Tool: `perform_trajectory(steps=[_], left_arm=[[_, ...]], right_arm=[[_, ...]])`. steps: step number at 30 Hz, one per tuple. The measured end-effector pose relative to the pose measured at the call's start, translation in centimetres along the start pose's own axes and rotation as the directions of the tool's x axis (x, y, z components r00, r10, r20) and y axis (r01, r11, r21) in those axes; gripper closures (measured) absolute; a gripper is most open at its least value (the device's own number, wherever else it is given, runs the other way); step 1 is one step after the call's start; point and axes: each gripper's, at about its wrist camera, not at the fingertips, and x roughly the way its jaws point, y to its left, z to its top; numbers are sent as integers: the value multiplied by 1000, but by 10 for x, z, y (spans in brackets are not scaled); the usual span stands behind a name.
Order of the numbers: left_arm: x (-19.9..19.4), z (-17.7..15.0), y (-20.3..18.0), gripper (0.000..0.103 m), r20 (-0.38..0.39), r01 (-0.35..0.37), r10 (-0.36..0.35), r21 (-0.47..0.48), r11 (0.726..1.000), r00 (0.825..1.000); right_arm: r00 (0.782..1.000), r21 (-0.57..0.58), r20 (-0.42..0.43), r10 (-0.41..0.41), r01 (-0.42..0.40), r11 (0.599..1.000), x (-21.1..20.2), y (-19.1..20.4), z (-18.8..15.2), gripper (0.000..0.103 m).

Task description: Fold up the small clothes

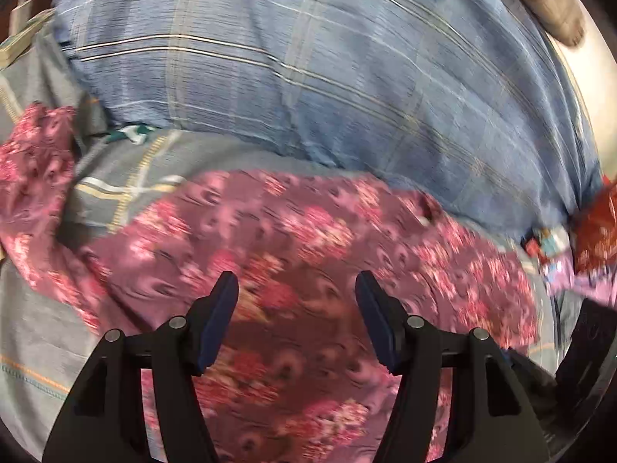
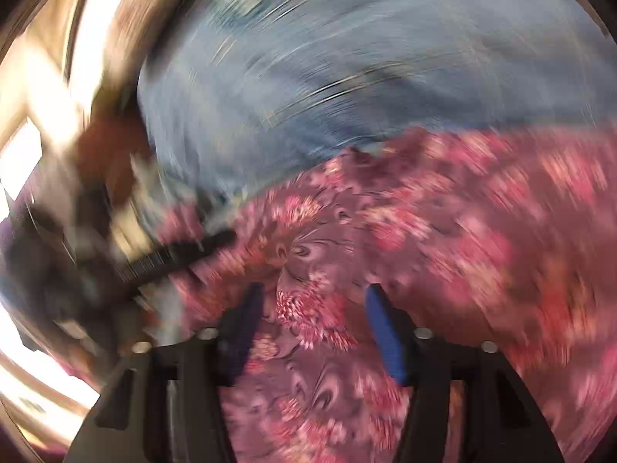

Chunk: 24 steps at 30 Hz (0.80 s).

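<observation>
Hovering over the floral garment (image 1: 308, 254), both grippers point down at it. Left gripper (image 1: 297, 320): jaws spread, nothing between the pads, cloth lies directly below and ahead. Right gripper (image 2: 314, 328): jaws spread, likewise empty; view heavily blurred. Garment is spread on the grey checked bedsheet (image 1: 38, 347), long axis running left to right in the left wrist view, just below the blue plaid pillow (image 1: 308, 77). Which hand is nearer cannot be told. No containers visible.
</observation>
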Motion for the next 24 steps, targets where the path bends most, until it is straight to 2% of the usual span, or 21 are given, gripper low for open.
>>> perform_trajectory(steps=[2, 4, 6, 7, 8, 10, 11, 12, 14, 18, 20, 24], left_arm=[[-5, 4, 16, 40, 18, 17, -17, -42, 999, 1000], [-9, 8, 29, 40, 30, 15, -12, -80, 997, 999], [-10, 8, 39, 39, 42, 14, -9, -113, 994, 999], [-10, 9, 45, 38, 41, 16, -10, -138, 990, 999], [-10, 9, 48, 38, 39, 24, -18, -153, 988, 999], [-9, 10, 54, 38, 29, 42, -37, -180, 983, 999], [-9, 10, 56, 38, 29, 47, -42, -187, 981, 999], [-9, 10, 57, 38, 30, 47, -42, -193, 980, 999], [-11, 11, 58, 38, 36, 49, -43, -203, 978, 998], [-11, 11, 62, 36, 45, 43, -34, -216, 975, 998], [-8, 10, 63, 35, 40, 40, -32, -222, 974, 999], [-4, 10, 61, 35, 30, 31, -25, -204, 978, 999]], right_arm=[[996, -107, -23, -81, 78, 991, 19, 21, -2, 37], [982, -185, -51, -182, 170, 968, 39, 35, -9, 36], [970, -214, -36, -242, 229, 950, 49, 38, -11, 36], [968, -210, -20, -251, 242, 947, 50, 36, -11, 41], [968, -194, -15, -251, 244, 950, 51, 31, -9, 46], [972, -139, -9, -234, 230, 963, 48, 21, -5, 76], [984, -75, -8, -180, 179, 981, 43, 12, -1, 91], [991, -29, -5, -131, 131, 991, 38, 9, 3, 96], [997, 30, 32, -66, 65, 997, 28, 8, 13, 96], [996, 22, 73, 50, -51, 998, 19, 31, 22, 96], [995, 2, 42, 86, -86, 996, 30, 43, 18, 91], [994, 7, -76, 73, -73, 997, 65, 49, 4, 83]])
